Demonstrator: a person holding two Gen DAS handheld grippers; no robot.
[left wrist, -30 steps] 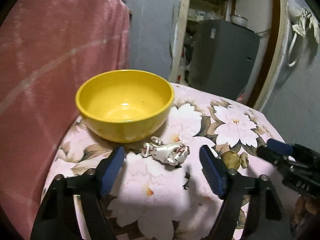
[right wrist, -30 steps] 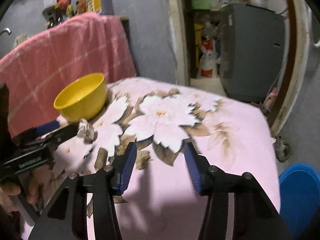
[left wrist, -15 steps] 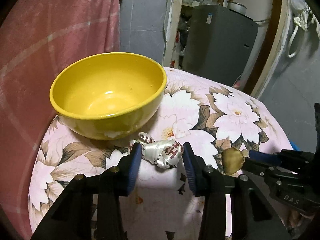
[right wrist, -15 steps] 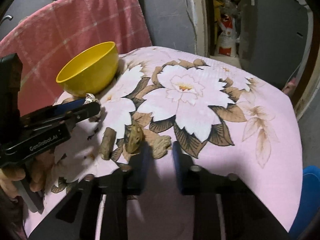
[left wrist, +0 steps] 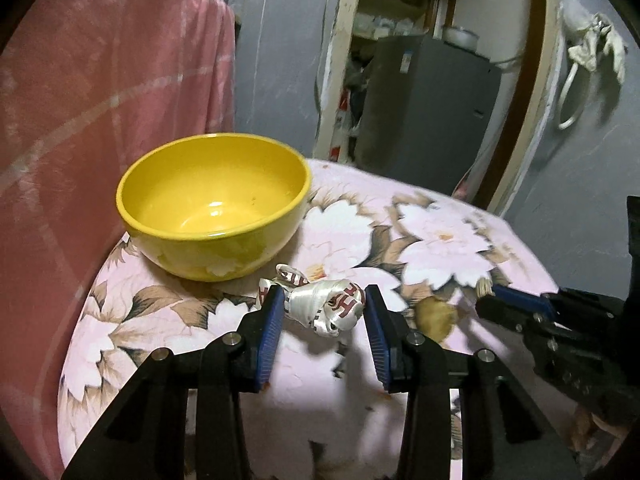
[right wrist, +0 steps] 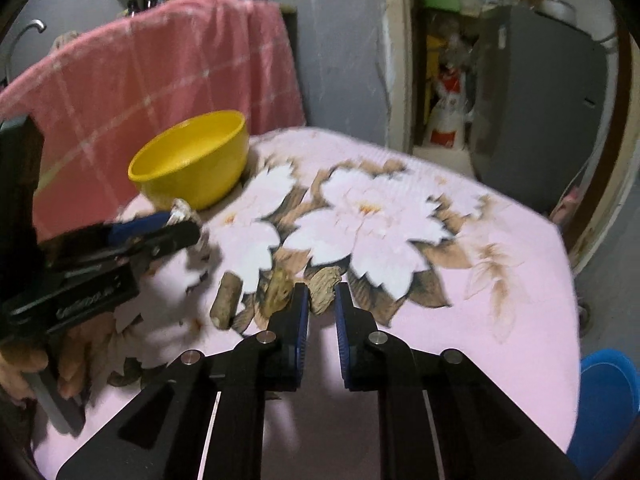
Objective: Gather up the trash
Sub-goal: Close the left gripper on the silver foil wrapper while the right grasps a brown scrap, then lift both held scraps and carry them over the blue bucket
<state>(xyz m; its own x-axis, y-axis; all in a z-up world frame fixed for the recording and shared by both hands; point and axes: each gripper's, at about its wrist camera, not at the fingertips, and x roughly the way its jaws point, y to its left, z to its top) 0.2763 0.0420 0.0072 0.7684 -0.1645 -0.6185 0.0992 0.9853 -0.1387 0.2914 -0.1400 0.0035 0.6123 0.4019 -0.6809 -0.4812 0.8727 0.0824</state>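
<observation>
Gripping a crumpled silver-and-red wrapper (left wrist: 320, 308) in the left tongs (left wrist: 323, 296), both blue pads pressed against its sides, jaws partway apart around the bundle. Sits low over a pink flowered cloth (left wrist: 440, 240), wrapper right at the fingertips. Just beyond those tips and a little to their left: a yellow bowl (left wrist: 212, 208), upright, nothing visible inside, with a pink checked towel (left wrist: 100, 100) hanging behind it.

Closing the right tongs (right wrist: 320, 292), only a narrow slit left between the pads. Caught in that slit at the very tips: a small brown scrap (right wrist: 324, 290), seemingly pinched on both sides. Just outside the left finger, a yellowish-brown scrap (right wrist: 280, 284) on the cloth; further left again, a short brown stick (right wrist: 226, 300). Far to the right of these tongs and lower down, a blue bin (right wrist: 604, 400).
</observation>
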